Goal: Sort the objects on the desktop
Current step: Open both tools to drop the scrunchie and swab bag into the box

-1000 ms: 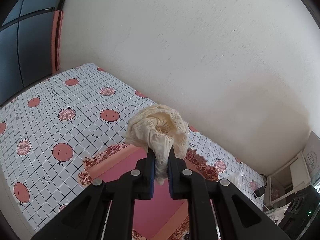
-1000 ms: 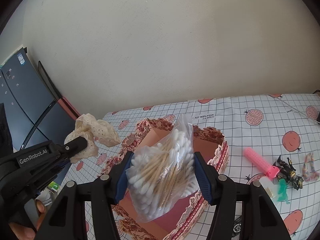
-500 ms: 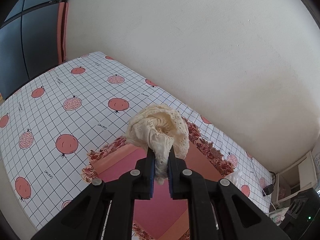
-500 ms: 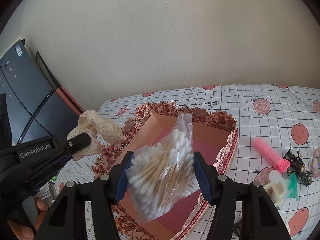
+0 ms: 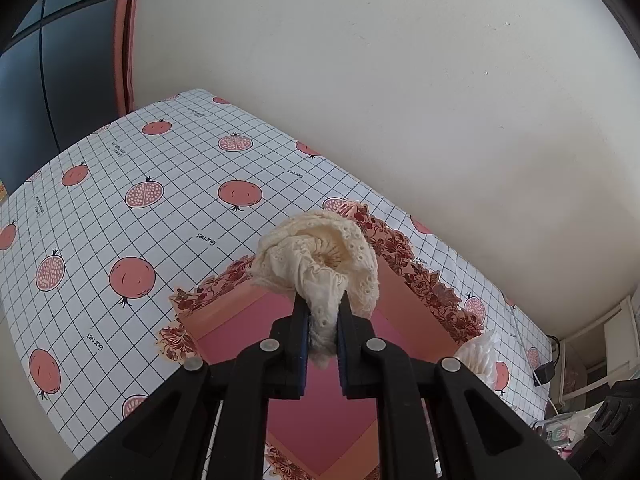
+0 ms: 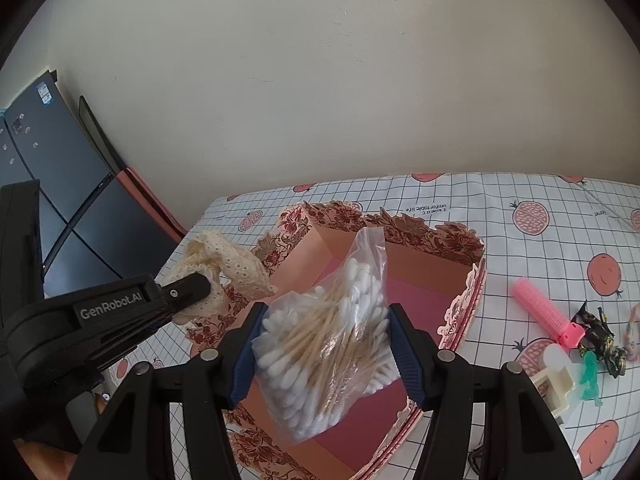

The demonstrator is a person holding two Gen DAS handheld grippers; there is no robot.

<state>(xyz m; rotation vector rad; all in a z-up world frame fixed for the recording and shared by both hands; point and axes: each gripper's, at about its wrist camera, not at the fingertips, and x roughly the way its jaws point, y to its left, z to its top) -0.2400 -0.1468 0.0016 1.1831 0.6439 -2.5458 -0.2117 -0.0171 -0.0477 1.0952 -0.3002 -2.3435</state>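
Observation:
My left gripper (image 5: 322, 312) is shut on a cream lace scrunchie (image 5: 320, 256) and holds it over the near edge of a pink box (image 5: 248, 308) with a red floral rim. In the right wrist view the left gripper (image 6: 192, 294) holds the scrunchie (image 6: 224, 260) at the box's left rim (image 6: 400, 226). My right gripper (image 6: 324, 344) is shut on a clear bag of cotton swabs (image 6: 328, 344) and holds it above the box's open inside. The bag's edge also shows in the left wrist view (image 5: 478, 354).
A pomegranate-print checked cloth (image 5: 120, 208) covers the table. Right of the box lie a pink hair roller (image 6: 546, 312), black hair clips (image 6: 600, 332), a green figurine (image 6: 590, 378) and a cream container (image 6: 556, 376). A wall stands behind; a dark fridge (image 6: 36, 152) is at left.
Both grippers have moved further over the box with their loads; the box now sits larger and more central under them. Both grips are unchanged.

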